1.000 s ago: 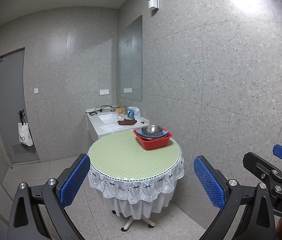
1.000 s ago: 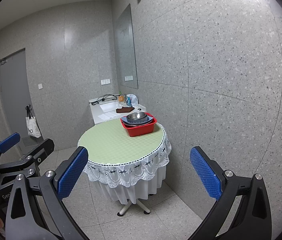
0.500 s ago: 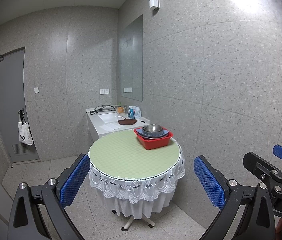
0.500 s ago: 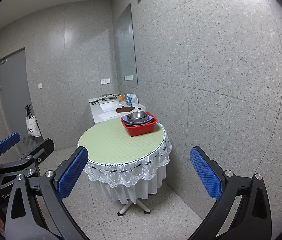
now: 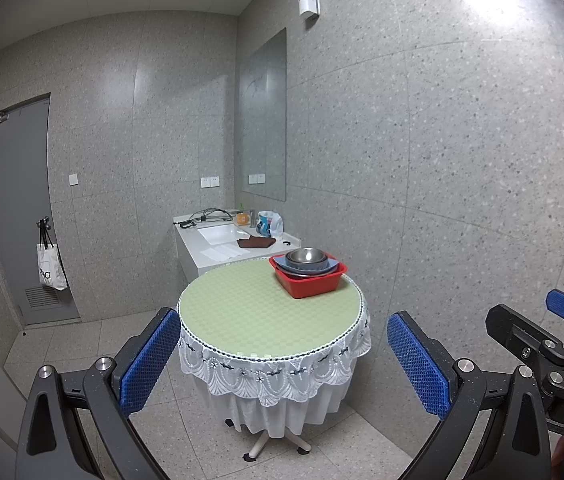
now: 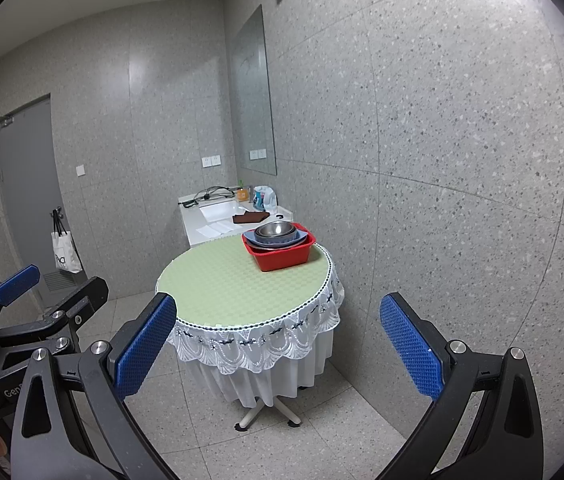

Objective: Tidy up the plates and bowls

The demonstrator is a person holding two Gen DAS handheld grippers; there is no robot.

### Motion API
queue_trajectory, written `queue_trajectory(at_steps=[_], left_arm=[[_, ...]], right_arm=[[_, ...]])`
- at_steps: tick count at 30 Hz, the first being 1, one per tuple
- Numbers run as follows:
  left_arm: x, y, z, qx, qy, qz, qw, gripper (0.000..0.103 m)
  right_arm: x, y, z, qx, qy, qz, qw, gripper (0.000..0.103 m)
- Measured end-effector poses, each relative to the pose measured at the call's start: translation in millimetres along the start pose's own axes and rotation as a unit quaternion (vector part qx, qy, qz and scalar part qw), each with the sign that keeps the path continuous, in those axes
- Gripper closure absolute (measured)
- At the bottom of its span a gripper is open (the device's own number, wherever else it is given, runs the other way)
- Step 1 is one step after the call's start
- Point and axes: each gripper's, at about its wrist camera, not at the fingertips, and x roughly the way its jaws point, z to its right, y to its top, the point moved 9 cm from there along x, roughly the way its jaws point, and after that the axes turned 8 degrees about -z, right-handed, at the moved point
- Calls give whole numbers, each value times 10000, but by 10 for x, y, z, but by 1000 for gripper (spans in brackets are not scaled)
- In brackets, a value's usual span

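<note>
A round bench [image 5: 265, 312] with a green mat and a lace skirt stands near the wall. At its far right edge sits a red tub [image 5: 309, 278]. Inside the tub lies a nested stack: a metal bowl [image 5: 306, 257] on top, bluish dishes [image 5: 324, 267] beneath it. How many pieces make up the stack cannot be told from here. The rest of the bench top carries nothing.

Both tools hang in the air well short of the near edge. The left tool [image 5: 282, 364] has its blue pads spread wide with nothing between them. The right tool [image 6: 277, 344] is likewise spread wide and holds nothing.

The dishes already lie gathered and stacked in the tub. That fits a pile waiting to be sorted out, and equally a pile that has been put in order, so the pictures do not settle which stage this is.

If the stack is to be handled, the approach matters. Come in over the near edge, level, one tool to each side of the tub. The metal bowl's rim is thin and slick, so pinch it squarely and lift straight up. Steady the tub with the other tool, since it sits close to the bench edge.
</note>
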Motion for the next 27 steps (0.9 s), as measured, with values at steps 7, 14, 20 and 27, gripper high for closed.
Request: queue_trajectory(at_steps=[7,14,20,27], left_arm=[[7,3,-15,4,2,-4,10000,1],[26,12,-34,3,0,-17,10000,1],[38,19,-49,7,0,-20,10000,1],[67,25,-66,5,-3,-33,10000,1]], right_arm=[[15,0,2,2,6,-11,10000,0],[27,0,3,0,5,-27,10000,0],[46,8,-2,-11,3,-35,10000,0],[57,13,-4,-9,4,-41,10000,0]])
